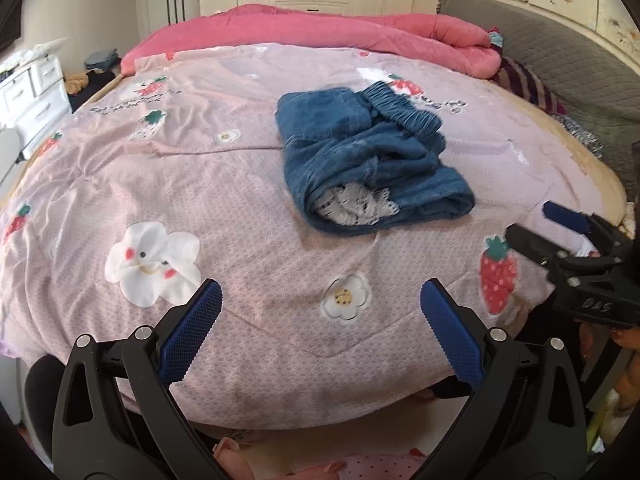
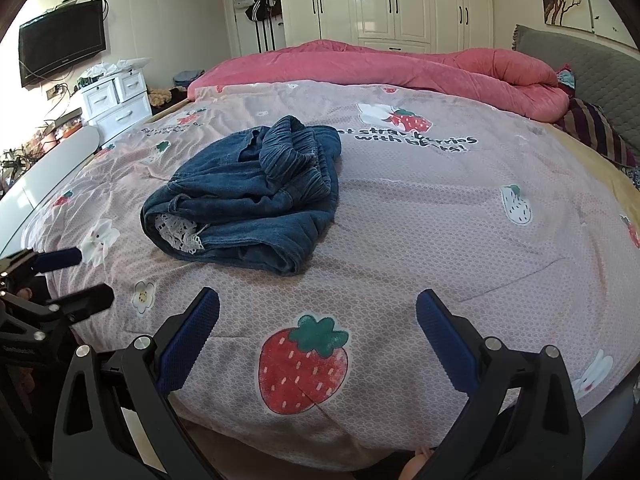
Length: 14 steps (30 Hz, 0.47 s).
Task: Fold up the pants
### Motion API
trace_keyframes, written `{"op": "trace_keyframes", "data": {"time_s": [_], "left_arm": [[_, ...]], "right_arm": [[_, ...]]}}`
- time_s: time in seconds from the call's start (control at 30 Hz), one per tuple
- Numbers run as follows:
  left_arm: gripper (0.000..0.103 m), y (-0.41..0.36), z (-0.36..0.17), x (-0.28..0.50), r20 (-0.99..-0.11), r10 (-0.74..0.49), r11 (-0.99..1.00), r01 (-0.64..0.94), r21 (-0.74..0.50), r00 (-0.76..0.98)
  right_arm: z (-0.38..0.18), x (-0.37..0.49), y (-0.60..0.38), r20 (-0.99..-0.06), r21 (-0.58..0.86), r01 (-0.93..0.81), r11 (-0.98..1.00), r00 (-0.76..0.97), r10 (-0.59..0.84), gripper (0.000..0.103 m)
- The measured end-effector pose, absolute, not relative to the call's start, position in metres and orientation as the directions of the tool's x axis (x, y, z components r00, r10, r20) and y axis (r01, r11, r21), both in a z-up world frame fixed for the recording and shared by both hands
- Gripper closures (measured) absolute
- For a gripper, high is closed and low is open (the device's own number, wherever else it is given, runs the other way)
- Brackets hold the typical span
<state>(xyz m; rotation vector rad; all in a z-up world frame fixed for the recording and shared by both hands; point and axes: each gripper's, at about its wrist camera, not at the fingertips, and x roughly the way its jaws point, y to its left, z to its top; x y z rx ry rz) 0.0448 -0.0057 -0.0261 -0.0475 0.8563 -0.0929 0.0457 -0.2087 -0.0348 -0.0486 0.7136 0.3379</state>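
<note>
Blue denim pants [image 1: 368, 156] lie bunched in a loose folded heap on the pink strawberry-print bedspread [image 1: 200, 184], with white lace showing at the near end and the elastic waistband on top at the far right. In the right wrist view the pants [image 2: 248, 196] sit left of centre. My left gripper [image 1: 320, 304] hangs open over the bed's near edge, well short of the pants, nothing between its blue pads. My right gripper [image 2: 318, 310] is open too, empty, above a strawberry print. The right gripper [image 1: 532, 220] shows at the right edge of the left view; the left gripper [image 2: 88, 276] shows at the left edge of the right view.
A rolled pink quilt [image 2: 440, 68] lies across the far side of the bed. A grey headboard [image 2: 580, 64] and striped pillow [image 2: 596, 128] are at the right. White drawers [image 2: 116, 100], a wall TV [image 2: 60, 46] and wardrobes [image 2: 400, 0] stand beyond the bed.
</note>
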Motion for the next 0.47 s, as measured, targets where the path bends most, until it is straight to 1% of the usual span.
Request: {"op": "trace_keyframes", "data": {"time_s": [0.07, 0.17, 0.23, 0.37, 0.47], "left_arm": [[0.009, 0.001, -0.023, 0.047, -0.749, -0.161, 0.985, 0.06, -0.161, 0.643], [0.009, 0.014, -0.016, 0.057, -0.737, -0.189, 0.976, 0.039, -0.215, 0.649], [0.009, 0.032, -0.014, 0.074, -0.751, -0.184, 0.974, 0.014, -0.227, 0.635], [0.009, 0.089, -0.02, 0.124, -0.786, 0.016, 0.987, -0.135, -0.086, 0.618], [0.009, 0.137, -0.031, 0.166, -0.795, 0.135, 0.972, -0.235, -0.009, 0.592]], "right_arm": [[-0.034, 0.046, -0.21, -0.648, 0.07, -0.318, 0.945, 0.706, 0.286, 0.004], [-0.034, 0.051, -0.217, -0.651, 0.083, -0.299, 0.951, 0.706, 0.279, 0.004], [-0.034, 0.059, -0.228, -0.652, 0.111, -0.277, 0.954, 0.705, 0.28, 0.004], [-0.029, 0.101, -0.269, -0.659, 0.151, -0.187, 0.971, 0.713, 0.24, 0.004], [-0.029, 0.157, -0.316, -0.694, 0.082, -0.059, 0.995, 0.714, 0.099, 0.004]]}}
